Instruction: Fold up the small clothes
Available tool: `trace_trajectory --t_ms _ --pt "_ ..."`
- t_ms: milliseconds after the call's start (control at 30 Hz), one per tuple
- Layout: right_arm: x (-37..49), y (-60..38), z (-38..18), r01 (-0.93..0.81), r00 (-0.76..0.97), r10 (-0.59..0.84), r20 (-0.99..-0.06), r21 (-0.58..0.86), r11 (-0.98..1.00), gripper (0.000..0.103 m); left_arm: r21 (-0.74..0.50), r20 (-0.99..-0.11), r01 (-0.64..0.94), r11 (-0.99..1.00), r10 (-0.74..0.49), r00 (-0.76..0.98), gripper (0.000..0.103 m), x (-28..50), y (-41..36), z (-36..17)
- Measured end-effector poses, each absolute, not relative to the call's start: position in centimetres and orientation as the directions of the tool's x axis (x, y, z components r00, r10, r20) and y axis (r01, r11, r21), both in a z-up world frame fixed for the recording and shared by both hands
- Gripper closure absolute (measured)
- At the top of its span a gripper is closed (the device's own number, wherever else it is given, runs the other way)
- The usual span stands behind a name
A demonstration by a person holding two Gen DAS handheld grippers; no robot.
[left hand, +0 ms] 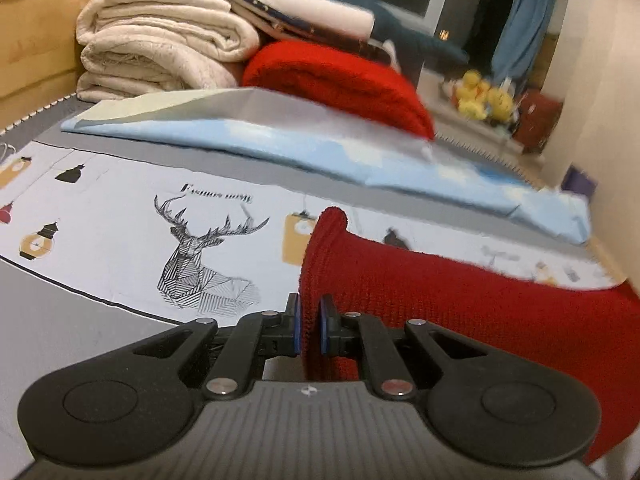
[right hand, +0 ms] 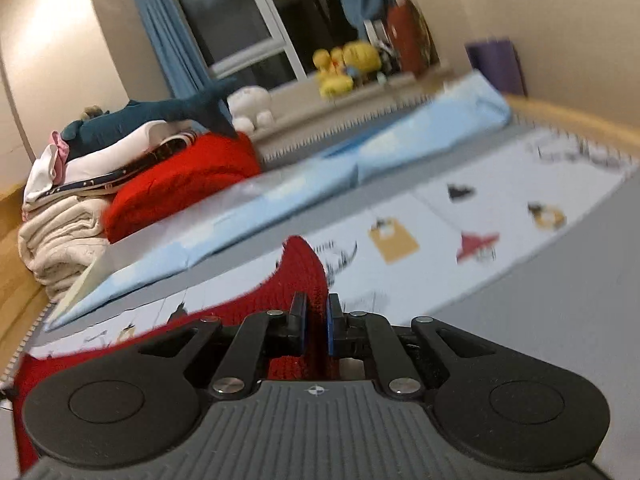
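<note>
A red knitted garment (left hand: pixel 460 300) is lifted off the printed bed cover (left hand: pixel 120 224). My left gripper (left hand: pixel 309 326) is shut on one edge of it, and the knit stands up between the blue pads and stretches off to the right. In the right wrist view the same red knit (right hand: pixel 304 272) rises between the pads of my right gripper (right hand: pixel 317 328), which is shut on it; the cloth trails away to the lower left. The rest of the garment is hidden below both grippers.
A folded light-blue sheet (left hand: pixel 320 148) lies across the bed behind the garment. Further back are a folded red blanket (left hand: pixel 340 76), a stack of cream blankets (left hand: pixel 160 48) and a dark blue plush shark (right hand: pixel 160 112). Yellow plush toys (right hand: pixel 344 64) sit on the window ledge.
</note>
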State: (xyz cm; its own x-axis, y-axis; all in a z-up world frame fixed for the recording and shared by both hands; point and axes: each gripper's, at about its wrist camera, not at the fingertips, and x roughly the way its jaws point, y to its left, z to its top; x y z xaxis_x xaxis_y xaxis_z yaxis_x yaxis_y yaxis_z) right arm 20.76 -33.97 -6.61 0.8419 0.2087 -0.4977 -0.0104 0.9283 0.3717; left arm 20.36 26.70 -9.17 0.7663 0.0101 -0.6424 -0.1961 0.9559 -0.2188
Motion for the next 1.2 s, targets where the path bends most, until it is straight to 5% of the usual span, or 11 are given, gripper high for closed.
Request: trace_trajectory --t_ms 133,233,333,600,700,767,900,967,1067,1200 --pt "23.7 -32.1 -9.1 0.048 0.780 0.167 -0.604 0.324 0.945 0.089 -0.216 -0.795 -0.261 0.941 -0.014 0.606 0.086 22.8 26.8 -12.8" --pt "26.0 -31.4 -13.0 0.151 0.599 0.152 -0.786 0.298 0.943 0.087 -0.284 -0.866 -0.262 0.922 -0.129 0.482 0.061 22.6 27.3 -14.8" --pt "25.8 -31.6 -14.6 0.196 0.478 0.193 -0.857 0.318 0.928 0.069 -0.359 -0.894 -0.240 0.902 -0.258 0.367 0.059 21.5 27.1 -16.4" --pt "22.9 -33.3 -15.2 0.239 0.315 0.294 -0.902 0.375 0.896 0.060 -0.380 -0.904 -0.212 0.900 -0.313 0.291 0.061 18.6 27.2 -16.3" --pt "21.5 -32.9 -14.5 0.195 0.284 0.310 -0.907 0.371 0.908 0.061 -0.385 -0.900 -0.174 0.906 -0.327 0.290 0.080 17.8 26.7 -15.5" --pt "20.8 -32.7 -14.1 0.168 0.272 0.311 -0.910 0.363 0.916 0.090 -0.355 -0.896 -0.146 0.924 -0.291 0.336 0.091 17.1 26.4 -14.3" --pt "19.3 -33.7 -10.9 0.171 0.436 0.332 -0.836 0.440 0.882 0.091 -0.433 -0.807 -0.158 0.887 -0.304 0.506 0.092 15.7 27.4 -10.9" --pt "18.4 -34.7 -9.7 0.191 0.502 0.342 -0.794 0.487 0.852 0.091 -0.376 -0.857 -0.191 0.907 -0.262 0.443 0.091 15.5 27.3 -11.8" --pt "18.2 -34.2 -11.4 0.240 0.417 0.285 -0.863 0.407 0.882 0.089 -0.269 -0.934 -0.196 0.943 -0.206 0.293 0.083 15.9 25.9 -14.0" --pt "18.5 -32.2 -12.5 0.185 0.331 0.174 -0.928 0.244 0.952 0.075 -0.243 -0.898 -0.164 0.956 -0.157 0.412 0.079 15.1 25.3 -11.4"
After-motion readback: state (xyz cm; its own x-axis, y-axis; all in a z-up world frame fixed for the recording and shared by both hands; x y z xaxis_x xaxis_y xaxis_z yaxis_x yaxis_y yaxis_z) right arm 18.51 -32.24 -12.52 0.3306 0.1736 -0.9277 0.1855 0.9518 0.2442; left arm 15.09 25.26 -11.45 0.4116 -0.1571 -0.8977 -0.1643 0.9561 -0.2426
